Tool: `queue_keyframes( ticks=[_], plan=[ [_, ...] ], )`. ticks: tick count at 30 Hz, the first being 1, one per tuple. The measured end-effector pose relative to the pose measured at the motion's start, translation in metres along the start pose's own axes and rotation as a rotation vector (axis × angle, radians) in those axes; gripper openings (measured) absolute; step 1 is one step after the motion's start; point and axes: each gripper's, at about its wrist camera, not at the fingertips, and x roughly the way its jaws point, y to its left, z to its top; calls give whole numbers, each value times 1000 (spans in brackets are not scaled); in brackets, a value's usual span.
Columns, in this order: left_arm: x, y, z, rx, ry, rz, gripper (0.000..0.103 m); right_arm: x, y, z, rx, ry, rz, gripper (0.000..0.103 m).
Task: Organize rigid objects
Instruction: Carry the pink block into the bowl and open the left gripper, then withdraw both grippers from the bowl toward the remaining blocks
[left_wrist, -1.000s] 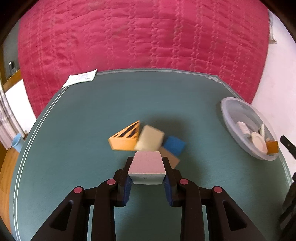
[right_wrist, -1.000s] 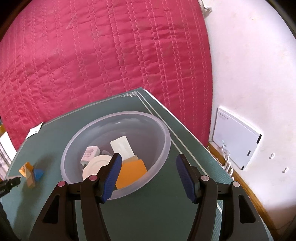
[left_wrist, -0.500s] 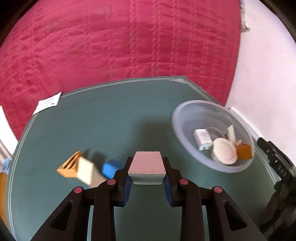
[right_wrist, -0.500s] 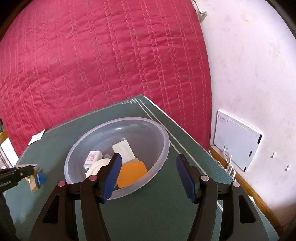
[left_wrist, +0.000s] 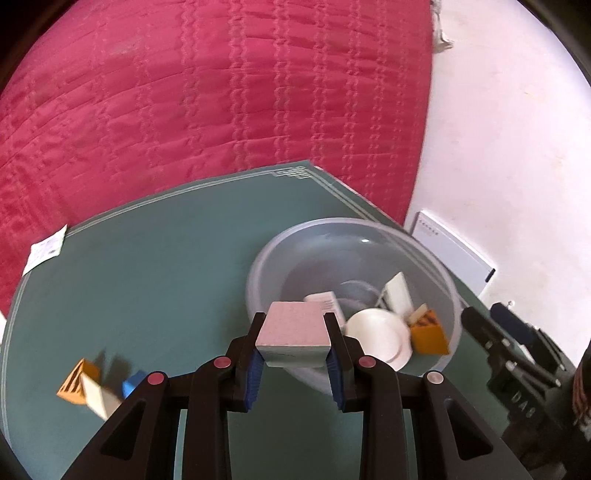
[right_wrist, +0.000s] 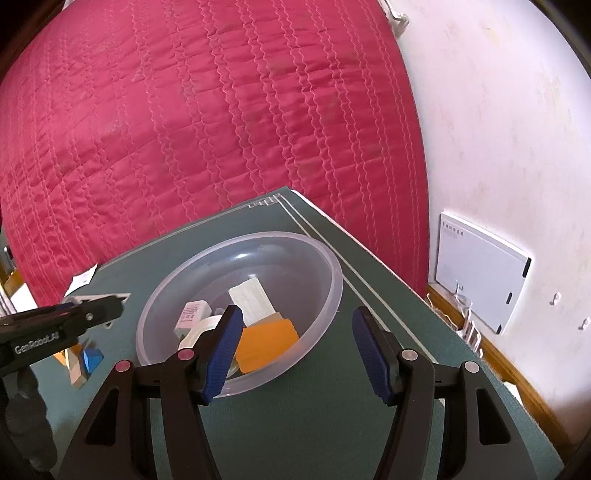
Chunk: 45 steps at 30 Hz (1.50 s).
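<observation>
At the far left of the tabletop (left_wrist: 155, 266) a small cluster waits, not yet sorted: an orange wedge (left_wrist: 74, 386), a cream block (left_wrist: 98, 398) and a blue block (left_wrist: 130, 386), touching or nearly so. Further right, the left hand-held gripper (left_wrist: 293, 354) clamps a pale pink block (left_wrist: 293, 334) between its blue pads, held in the air just at the near rim of the clear bowl (left_wrist: 369, 225). The bowl already holds a white disc (left_wrist: 380, 338), a white charger-like piece (left_wrist: 325, 301), a white slab (left_wrist: 397, 293) and an orange piece (left_wrist: 428, 334). A release from here could go wrong: the block looks to sit over the rim rather than the bowl's hollow, so it might strike the edge, tip the light bowl or bounce onto the tabletop. Rightmost, the right hand-held gripper (right_wrist: 297, 349) hangs wide and empty over the bowl's near side, close enough that the two tools could knock together
</observation>
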Motion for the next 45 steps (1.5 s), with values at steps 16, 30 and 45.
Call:
queue_keyframes(
  ticks=[16,30,45],
  plan=[
    [14,13,-1,-60,3,7,54,2,1,0,5,3,-1,63],
    [2,31,-9,-98,-2,57,71,2,1,0,6,5,0,63],
    [-19,72,-24,-179,-12,153,79,2,2,-2,5,6,-1,64]
  ],
)
